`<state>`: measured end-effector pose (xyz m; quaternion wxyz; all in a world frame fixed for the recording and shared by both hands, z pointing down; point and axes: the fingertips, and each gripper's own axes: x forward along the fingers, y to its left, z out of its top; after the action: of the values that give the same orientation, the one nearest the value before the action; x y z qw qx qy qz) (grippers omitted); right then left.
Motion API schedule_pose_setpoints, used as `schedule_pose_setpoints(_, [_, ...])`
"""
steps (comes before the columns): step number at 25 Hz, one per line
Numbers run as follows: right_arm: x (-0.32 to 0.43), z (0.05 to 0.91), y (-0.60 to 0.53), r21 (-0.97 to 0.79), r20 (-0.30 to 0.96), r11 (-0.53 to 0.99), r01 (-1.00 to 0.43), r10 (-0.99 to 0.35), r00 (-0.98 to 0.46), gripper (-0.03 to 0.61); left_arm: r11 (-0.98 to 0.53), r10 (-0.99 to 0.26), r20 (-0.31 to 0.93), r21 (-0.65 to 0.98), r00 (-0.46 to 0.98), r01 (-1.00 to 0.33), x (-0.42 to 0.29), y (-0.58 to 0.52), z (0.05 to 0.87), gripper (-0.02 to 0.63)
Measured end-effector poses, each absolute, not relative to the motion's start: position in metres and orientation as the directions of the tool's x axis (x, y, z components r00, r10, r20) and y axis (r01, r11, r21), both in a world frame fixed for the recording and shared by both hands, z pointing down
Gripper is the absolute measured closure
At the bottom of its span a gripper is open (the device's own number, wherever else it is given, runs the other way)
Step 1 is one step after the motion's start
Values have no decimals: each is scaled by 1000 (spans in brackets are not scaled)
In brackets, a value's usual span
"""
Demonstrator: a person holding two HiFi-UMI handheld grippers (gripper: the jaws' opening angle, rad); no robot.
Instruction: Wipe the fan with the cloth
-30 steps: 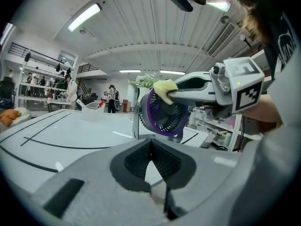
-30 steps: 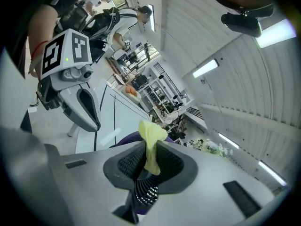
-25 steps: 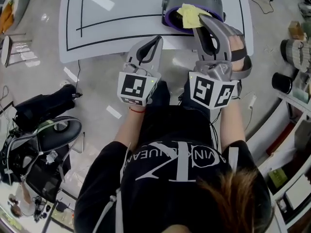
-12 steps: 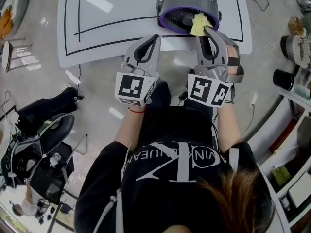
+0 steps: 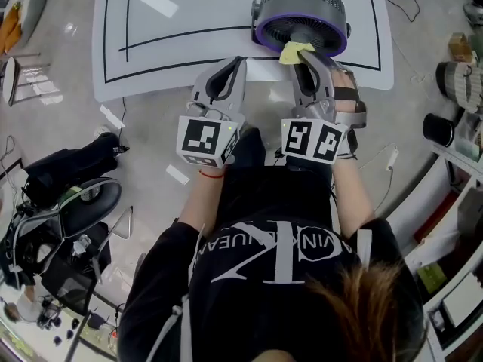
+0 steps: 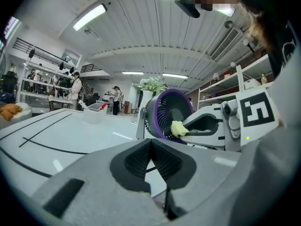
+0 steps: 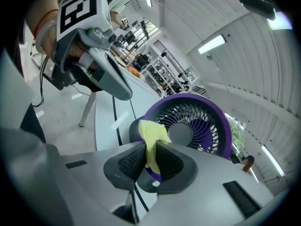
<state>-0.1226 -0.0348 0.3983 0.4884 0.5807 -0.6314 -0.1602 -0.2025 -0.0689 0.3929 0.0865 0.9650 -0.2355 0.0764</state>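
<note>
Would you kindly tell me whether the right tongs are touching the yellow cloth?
Touching. The right gripper view shows the right tongs closed on the yellow cloth, which is pinched between them.

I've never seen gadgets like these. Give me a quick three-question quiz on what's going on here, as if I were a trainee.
1. Which gripper holds the yellow cloth? A) the left one B) the right one C) neither
2. True or false: the left gripper has its jaws wide apart.
3. Fill in: the fan stands on a white ____.

Key
1. B: the right gripper pinches it.
2. False: the jaws are shut, with nothing between them.
3. table
</note>
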Motion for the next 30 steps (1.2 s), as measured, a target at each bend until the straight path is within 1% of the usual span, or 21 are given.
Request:
schedule_pose_setpoints(5, [-146, 398, -52, 729, 462, 326, -602, -883, 82, 521, -861, -464, 188, 135, 866, -491, -212, -75, 393, 603])
schedule_pose_setpoints(10, [-157, 386, -64, 657, 475, 329, -679, -880, 33, 520, -849, -485, 182, 137, 856, -510, -223, -84, 388, 603])
schedule_pose_setpoints(14, [-161, 367, -71, 622, 447, 305, -722, -894, 7, 520, -843, -497, 169, 138, 852, -519, -228, -90, 379, 603])
schedule_pose_setpoints(23, [-157, 334, -67, 649, 401, 278, -708, -916, 8, 517, -855, -490, 118, 127, 863, -503, -228, -85, 348, 604])
schedule_pose_setpoints(30, [-132, 313, -53, 651, 371, 230, -723, -928, 39, 518, -859, -490, 92, 114, 867, -498, -222, -79, 327, 604])
